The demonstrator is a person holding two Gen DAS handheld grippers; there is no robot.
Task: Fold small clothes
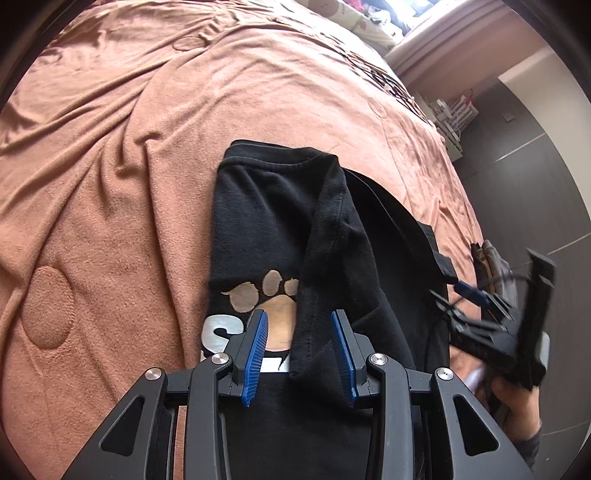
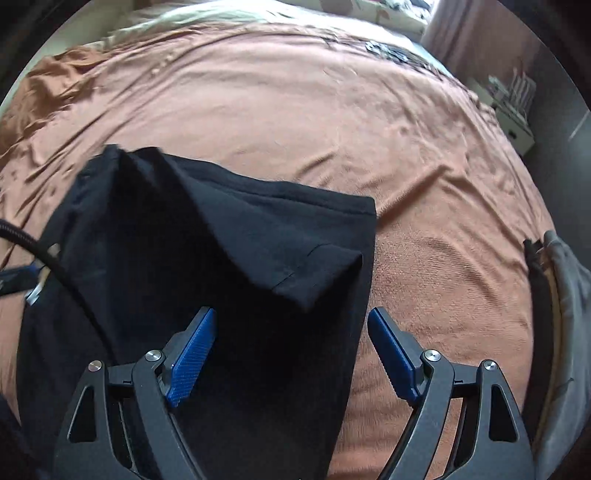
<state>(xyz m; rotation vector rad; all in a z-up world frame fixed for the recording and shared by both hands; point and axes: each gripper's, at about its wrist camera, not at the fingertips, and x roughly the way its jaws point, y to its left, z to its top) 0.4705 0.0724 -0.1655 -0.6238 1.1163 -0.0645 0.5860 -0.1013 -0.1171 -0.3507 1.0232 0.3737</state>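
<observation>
A small black T-shirt point(image 1: 266, 221) with a tan paw print point(image 1: 273, 295) and white lettering lies on the salmon bedspread point(image 1: 110, 184). One black fold runs down over the print. My left gripper point(image 1: 299, 317) hovers above the chest, its blue pads point(image 1: 258, 343) either side of that fold with a gap showing, so it is open. In the right wrist view the shirt point(image 2: 221, 240) has a sleeve point(image 2: 317, 273) folded inward. My right gripper point(image 2: 291, 350) stands wide open astride the shirt's right edge, gripping nothing. A blurred right gripper point(image 1: 480, 306), held by a hand point(image 1: 517, 406), shows in the left wrist view.
The bedspread point(image 2: 406, 147) spreads wide beyond and right of the shirt. A grey and tan item point(image 2: 565, 295) sits at the bed's right edge. Patterned pillows point(image 1: 351, 18) lie at the far end. A low white shelf point(image 1: 454, 114) stands on the dark floor. A black cable point(image 2: 55, 258) crosses the left.
</observation>
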